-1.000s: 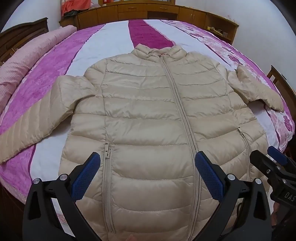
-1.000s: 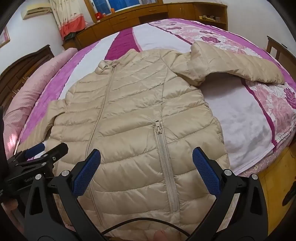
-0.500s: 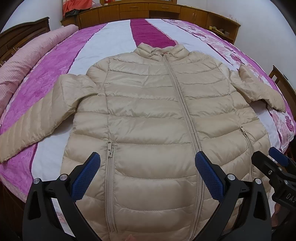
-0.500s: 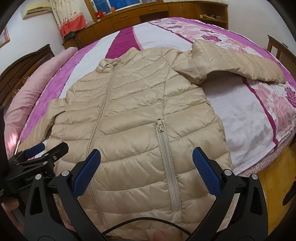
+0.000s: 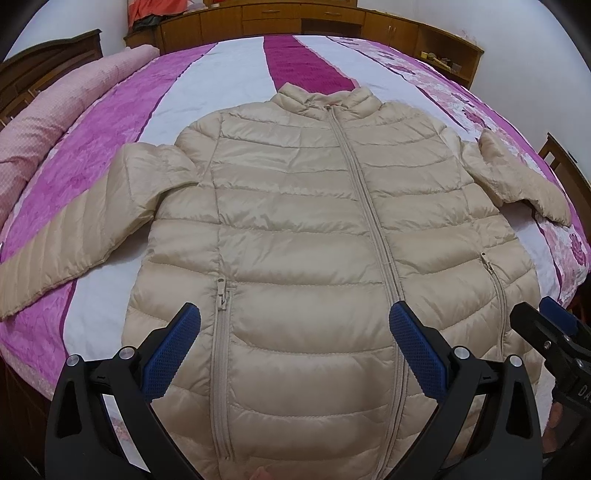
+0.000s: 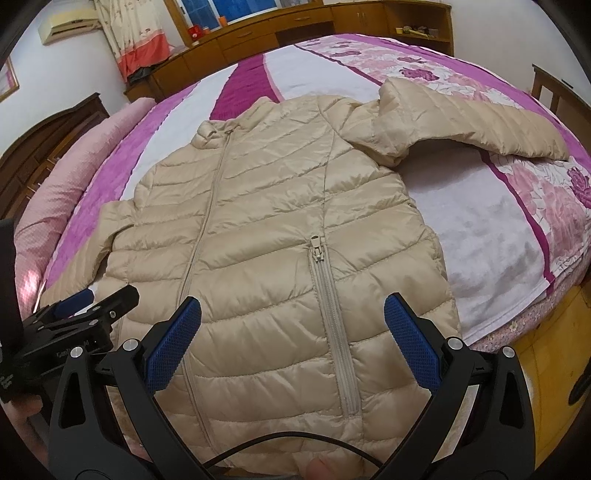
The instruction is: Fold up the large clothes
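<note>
A beige puffer jacket (image 5: 306, 229) lies zipped and face up across a bed (image 5: 229, 77) covered in pink, purple and white stripes, both sleeves spread outward. The left gripper (image 5: 293, 345) hovers above the jacket's hem, its blue-padded jaws spread wide and holding nothing. The right gripper (image 6: 291, 339) hangs just beside it over the pocket zipper (image 6: 332, 325), jaws likewise wide apart and empty. A wooden cabinet (image 5: 332, 18) lines the far wall.

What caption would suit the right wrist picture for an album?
Open right tongs hover over the hem of a zipped beige puffer jacket laid flat on a pink striped bed.
</note>
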